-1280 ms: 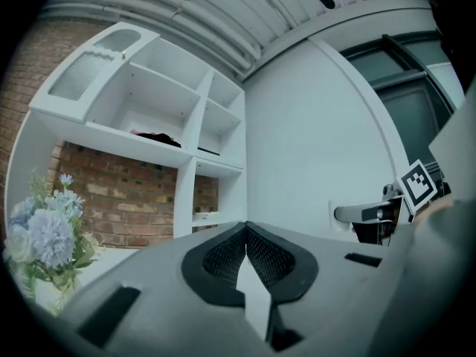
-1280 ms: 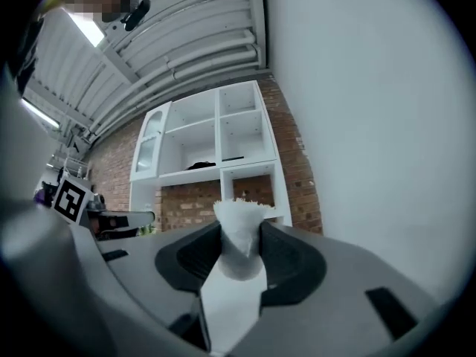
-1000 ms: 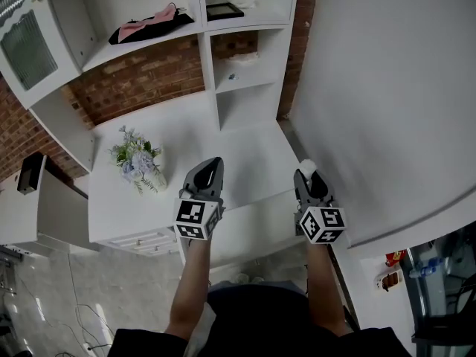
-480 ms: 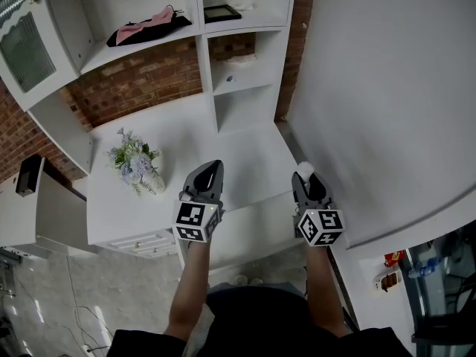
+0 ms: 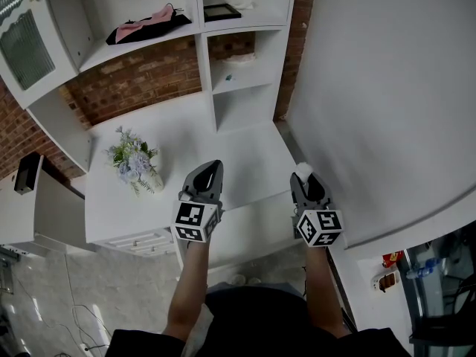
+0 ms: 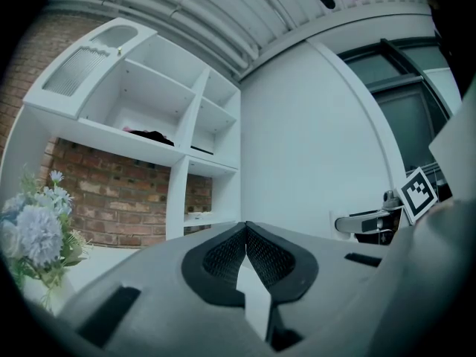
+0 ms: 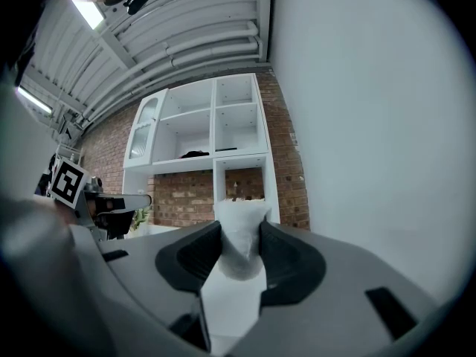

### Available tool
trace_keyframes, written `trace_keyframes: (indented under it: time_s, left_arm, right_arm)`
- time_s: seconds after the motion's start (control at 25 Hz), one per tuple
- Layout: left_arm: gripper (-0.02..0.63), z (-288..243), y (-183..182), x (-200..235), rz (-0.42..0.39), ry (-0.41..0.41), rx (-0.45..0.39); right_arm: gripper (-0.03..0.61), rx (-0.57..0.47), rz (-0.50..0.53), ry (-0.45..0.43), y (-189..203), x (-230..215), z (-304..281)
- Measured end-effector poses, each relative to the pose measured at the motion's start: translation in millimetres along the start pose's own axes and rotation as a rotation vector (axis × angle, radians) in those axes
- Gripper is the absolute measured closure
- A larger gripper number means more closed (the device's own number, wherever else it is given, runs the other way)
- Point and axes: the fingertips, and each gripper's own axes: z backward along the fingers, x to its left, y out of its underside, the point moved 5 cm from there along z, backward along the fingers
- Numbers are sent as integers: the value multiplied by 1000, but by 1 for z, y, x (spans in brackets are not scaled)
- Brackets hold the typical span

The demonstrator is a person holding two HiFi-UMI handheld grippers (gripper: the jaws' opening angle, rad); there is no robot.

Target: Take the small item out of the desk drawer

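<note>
**Small white item clamped in the right gripper; left gripper closed and empty**

**Head view.** Both grippers sit in the lower middle of the frame, each on a forearm rising from the bottom edge, over the near part of a white desk (image 5: 245, 143). The left gripper (image 5: 215, 164), just left of centre, has its jaws drawn together. The right gripper (image 5: 305, 177), right of centre, shows a small white item (image 5: 303, 170) poking out at its tips. A bunch of flowers (image 5: 134, 162) stands on the desk at centre left, well apart from both grippers. A white shelf unit (image 5: 208, 73) fills the top of the frame, with a pink and black cloth (image 5: 149, 24) on a shelf at upper left and a brick wall (image 5: 141, 80) behind.

**Left gripper view.** In the lower middle, the left gripper (image 6: 245, 226) has its jaws meeting at the tips, and nothing lies between them. The flowers (image 6: 33, 233) are at lower left and the shelf unit (image 6: 171, 125) at upper left. The right gripper (image 6: 372, 220) shows at the right edge.

**Right gripper view.** At centre, the right gripper (image 7: 239, 235) has its jaws partly apart and pressed on either side of the small white item (image 7: 242, 222). The item is wedged between the pads and stands up above them. The left gripper (image 7: 111, 203) shows at the left edge, and the shelf unit (image 7: 201, 125) stands beyond at centre.
</note>
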Motion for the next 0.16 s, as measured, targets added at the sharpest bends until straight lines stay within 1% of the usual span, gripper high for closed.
trace_keyframes:
  time_s: [0.16]
  left_arm:
    - [606,-1,0,-2,-1,6,1]
  right_arm:
    - [423,2,1,-2,1,0,0]
